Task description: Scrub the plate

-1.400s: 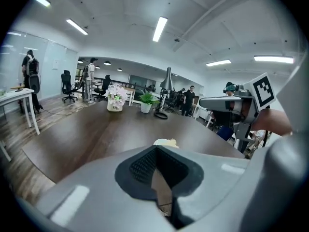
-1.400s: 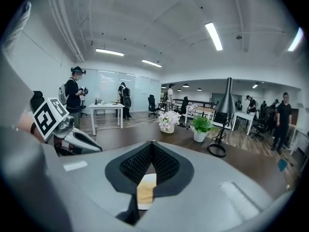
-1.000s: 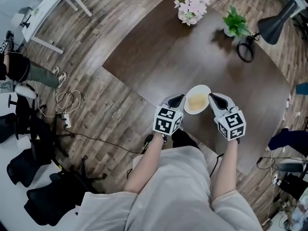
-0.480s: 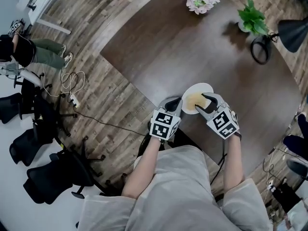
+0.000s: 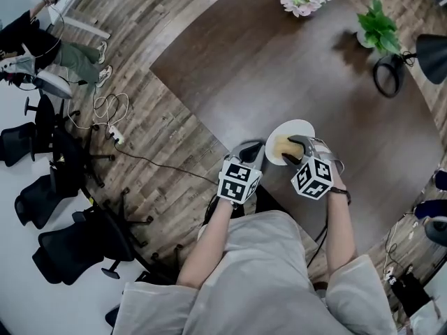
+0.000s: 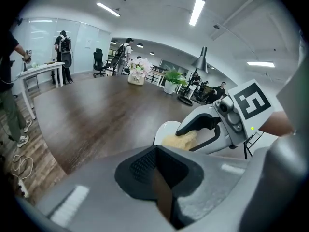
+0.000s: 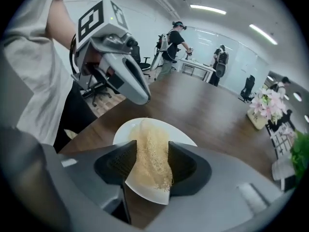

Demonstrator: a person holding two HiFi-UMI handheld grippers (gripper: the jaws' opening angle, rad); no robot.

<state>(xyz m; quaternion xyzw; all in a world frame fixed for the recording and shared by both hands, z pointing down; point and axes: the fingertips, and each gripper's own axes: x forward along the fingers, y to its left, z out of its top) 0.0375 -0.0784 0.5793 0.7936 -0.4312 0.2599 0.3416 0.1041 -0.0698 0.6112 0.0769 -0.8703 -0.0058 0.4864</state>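
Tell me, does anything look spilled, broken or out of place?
Nothing stands out: the plate lies flat and whole, the yellow scrub pad rests on it between the right gripper's jaws, which have just been opening.

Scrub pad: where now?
Right gripper view: scrub pad on the white plate, between the right hand-held gripper's jaws, which have just been opening.

Lighting bright, even, from ceiling strip lights (image 6: 198, 11). Soft glare on surface (image 6: 96, 110). Heavy fisheye bending, black corners, close foreground blurred.
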